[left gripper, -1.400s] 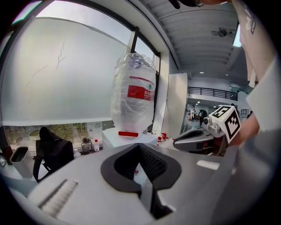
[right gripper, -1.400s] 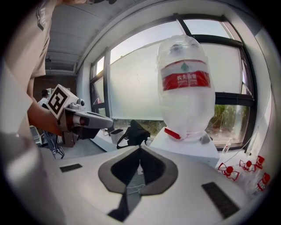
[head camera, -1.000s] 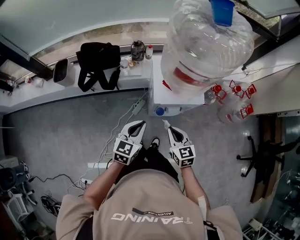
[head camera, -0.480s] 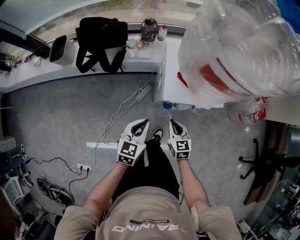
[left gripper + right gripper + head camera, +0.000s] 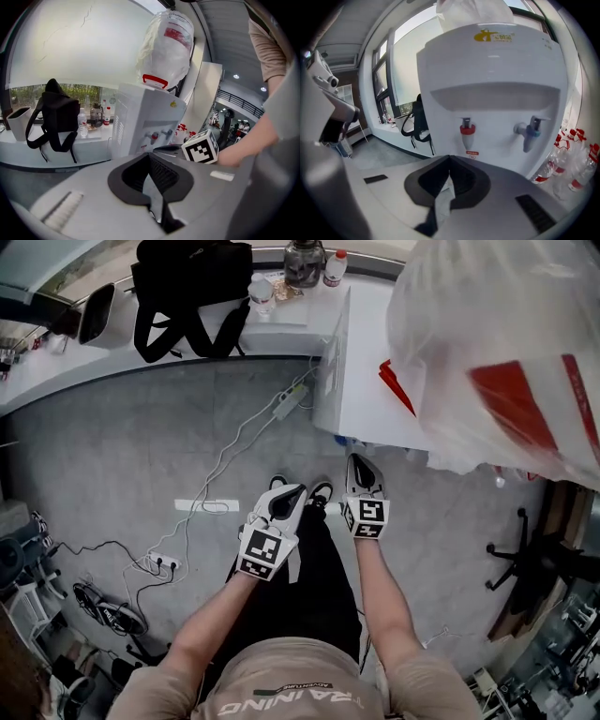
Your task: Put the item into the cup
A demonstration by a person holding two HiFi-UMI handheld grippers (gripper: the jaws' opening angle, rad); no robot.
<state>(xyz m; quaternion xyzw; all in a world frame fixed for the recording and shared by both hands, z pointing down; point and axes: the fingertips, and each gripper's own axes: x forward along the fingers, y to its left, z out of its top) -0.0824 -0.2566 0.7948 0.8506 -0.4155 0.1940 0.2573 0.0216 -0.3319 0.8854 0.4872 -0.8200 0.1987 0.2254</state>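
Note:
I stand facing a white water dispenser (image 5: pixel 361 381) (image 5: pixel 497 84) with a big clear bottle (image 5: pixel 497 343) upside down on top. Its red tap (image 5: pixel 467 131) and blue tap (image 5: pixel 528 133) are just ahead of my right gripper (image 5: pixel 359 459) (image 5: pixel 450 157). That gripper's jaws are closed, with a crumpled white paper-like item (image 5: pixel 443 199) caught in the hollow between them. My left gripper (image 5: pixel 292 491) (image 5: pixel 149 154) is shut on nothing, a little behind and left of the right one. I see no cup.
A black backpack (image 5: pixel 183 287) leans on the curved window counter (image 5: pixel 56 381) beside a white bin (image 5: pixel 94 310), a glass jar (image 5: pixel 302 263) and small bottles. A power strip (image 5: pixel 286 401) and cables trail over the grey floor. Spare water bottles (image 5: pixel 576 159) and an office chair (image 5: pixel 534 568) are at right.
The person has stepped closer to the dispenser, which now fills the upper right. The right gripper has moved ahead of the left. Both jaws stay closed.

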